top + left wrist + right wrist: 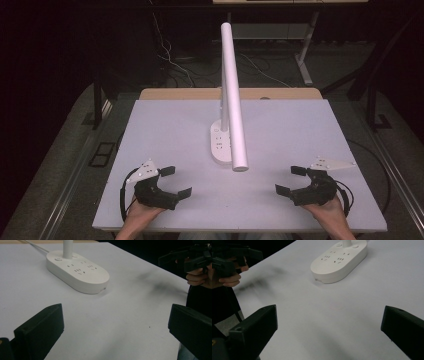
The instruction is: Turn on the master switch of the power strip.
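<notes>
We see both forearms come in from the near edge of the worktop [280, 125], each hand wrapped around the back of its tool and resting low at the near corners. The left claw [176, 181] points inward and away from the person, its jaws spread wide with nothing between them. The right claw [291, 180] mirrors it from the other side, jaws likewise wide apart and empty, with bare white surface between them in its own gripper view. A grey three-cornered plate sits on top of each tool, and a dark cable loops back from each toward the person's wrists.

The desk lamp [234, 95] stands ahead of both claws, roughly midway between them and well apart from either. Its oval white base [77, 271] lies flat on the worktop, ahead and to the left in the left gripper view, ahead and to the right in the right gripper view [338, 261]. The long white tube head leans toward the person, its free end hanging above the base's near end.

The base carries rows of socket holes and two round buttons by the stem; we can make out no brand or lettering, though at this sharpness small print may simply be lost.
</notes>
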`<state>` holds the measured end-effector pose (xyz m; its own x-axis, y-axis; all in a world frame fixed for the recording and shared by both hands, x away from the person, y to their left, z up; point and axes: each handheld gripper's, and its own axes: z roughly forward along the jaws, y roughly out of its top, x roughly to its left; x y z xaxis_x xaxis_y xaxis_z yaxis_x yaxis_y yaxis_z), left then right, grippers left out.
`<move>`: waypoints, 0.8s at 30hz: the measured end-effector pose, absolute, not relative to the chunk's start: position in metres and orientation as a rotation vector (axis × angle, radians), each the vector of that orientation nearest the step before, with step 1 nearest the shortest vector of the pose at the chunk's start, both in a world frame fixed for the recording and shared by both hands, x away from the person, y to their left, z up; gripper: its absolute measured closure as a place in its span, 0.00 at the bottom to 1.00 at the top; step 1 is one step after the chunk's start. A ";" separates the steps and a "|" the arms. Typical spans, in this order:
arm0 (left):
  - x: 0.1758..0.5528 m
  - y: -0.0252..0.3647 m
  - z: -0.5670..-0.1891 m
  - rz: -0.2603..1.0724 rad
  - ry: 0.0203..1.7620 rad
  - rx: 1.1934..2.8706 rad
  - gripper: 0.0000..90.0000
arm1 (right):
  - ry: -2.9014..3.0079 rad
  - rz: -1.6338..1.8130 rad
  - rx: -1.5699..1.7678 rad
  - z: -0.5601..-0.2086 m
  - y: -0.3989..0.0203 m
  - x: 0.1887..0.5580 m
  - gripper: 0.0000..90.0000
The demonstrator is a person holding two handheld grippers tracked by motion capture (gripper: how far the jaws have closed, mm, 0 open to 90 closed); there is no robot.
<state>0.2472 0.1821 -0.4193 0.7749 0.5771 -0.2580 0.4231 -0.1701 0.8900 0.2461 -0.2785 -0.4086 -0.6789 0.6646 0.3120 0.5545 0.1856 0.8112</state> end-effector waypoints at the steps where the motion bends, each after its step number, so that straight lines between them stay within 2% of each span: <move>1: 0.247 0.182 -0.419 0.164 0.776 1.800 0.00 | 2.330 1.518 1.208 -0.409 -0.278 0.246 0.00; 24: 0.251 0.176 -0.420 0.130 0.773 1.829 0.00 | 2.358 1.477 1.213 -0.412 -0.277 0.246 0.00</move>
